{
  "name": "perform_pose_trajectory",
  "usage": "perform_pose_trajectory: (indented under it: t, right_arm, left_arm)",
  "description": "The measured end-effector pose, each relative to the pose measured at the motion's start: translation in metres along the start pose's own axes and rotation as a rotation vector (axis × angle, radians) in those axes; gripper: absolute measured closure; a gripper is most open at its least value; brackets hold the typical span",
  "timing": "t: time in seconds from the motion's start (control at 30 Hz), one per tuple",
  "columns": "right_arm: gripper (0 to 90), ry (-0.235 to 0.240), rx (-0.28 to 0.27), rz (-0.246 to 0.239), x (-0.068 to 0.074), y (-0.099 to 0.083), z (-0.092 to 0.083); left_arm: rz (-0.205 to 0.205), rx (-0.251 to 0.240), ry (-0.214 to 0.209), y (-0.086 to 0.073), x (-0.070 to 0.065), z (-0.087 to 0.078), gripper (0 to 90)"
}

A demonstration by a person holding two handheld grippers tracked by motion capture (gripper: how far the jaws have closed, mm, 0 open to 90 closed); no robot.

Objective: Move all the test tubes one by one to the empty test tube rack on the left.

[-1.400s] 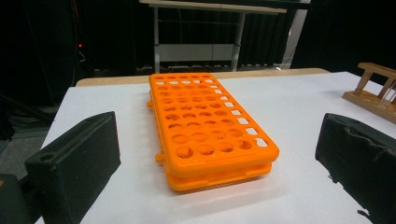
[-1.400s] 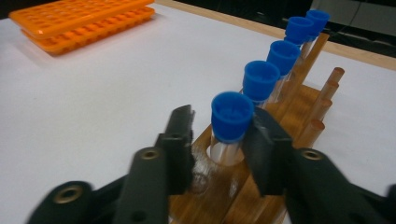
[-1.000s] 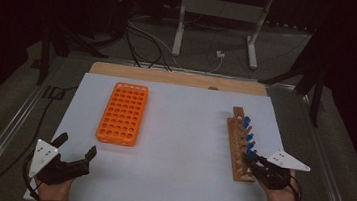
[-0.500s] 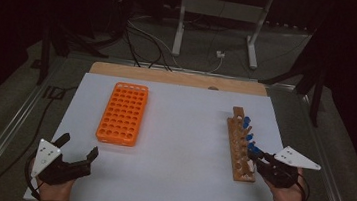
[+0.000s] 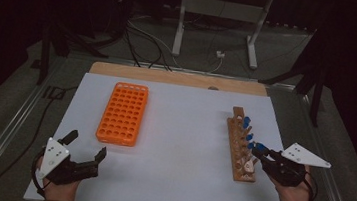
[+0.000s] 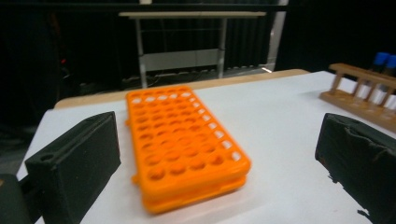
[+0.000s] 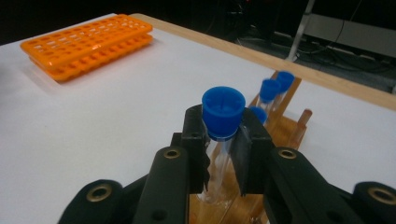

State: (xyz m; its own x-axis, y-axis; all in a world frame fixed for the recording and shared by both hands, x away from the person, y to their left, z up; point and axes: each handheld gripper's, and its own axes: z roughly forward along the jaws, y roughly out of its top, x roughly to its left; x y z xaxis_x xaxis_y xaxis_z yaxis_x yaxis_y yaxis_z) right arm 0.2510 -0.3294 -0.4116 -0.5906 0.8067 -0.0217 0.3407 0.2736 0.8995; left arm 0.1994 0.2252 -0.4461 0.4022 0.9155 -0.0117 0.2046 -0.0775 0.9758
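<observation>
The right tool point(image 7: 219, 154) is clamped on a clear tube with a blue cap point(image 7: 223, 112), gripping just below the cap. The tube's lower end sits over the wooden rack point(image 5: 241, 150) directly beneath that tool; whether it has cleared its hole cannot be told.

Risks, as judged: a tilt while the tube's foot is near its hole would lever against the wood and could tip the narrow rack or knock the capped tubes point(image 7: 275, 88) just beyond the tool. The grip on smooth wall could also let the tube slip.

The left tool point(image 5: 83, 153) stands wide and holds nothing, low on the desk point(image 5: 184, 126).

Containers: the wooden rack holds several blue-capped tubes. The orange rack point(image 6: 182, 140), just ahead of the left tool and well across from the right, has every visible well vacant.
</observation>
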Motion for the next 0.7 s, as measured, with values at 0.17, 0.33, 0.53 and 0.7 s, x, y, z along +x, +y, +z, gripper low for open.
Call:
perform_pose_trajectory:
  t: [0.17, 0.33, 0.53, 0.7]
  right_arm:
    - [76.9, -0.005, -0.010, -0.018, 0.006, 0.009, 0.001]
    - [76.9, -0.024, 0.001, -0.036, 0.012, 0.015, 0.006]
    - [77.0, 0.003, -0.038, -0.025, 0.013, 0.023, 0.004]
    - [77.0, 0.045, -0.036, -0.030, 0.020, 0.027, 0.019]
  left_arm:
    - [0.026, 0.005, -0.046, 0.008, -0.007, 0.010, 0.9]
    - [0.019, 0.008, -0.073, 0.014, -0.009, 0.021, 0.9]
    - [0.009, 0.016, -0.099, 0.022, -0.012, 0.033, 0.9]
    - [0.004, 0.020, -0.122, 0.029, -0.020, 0.045, 1.0]
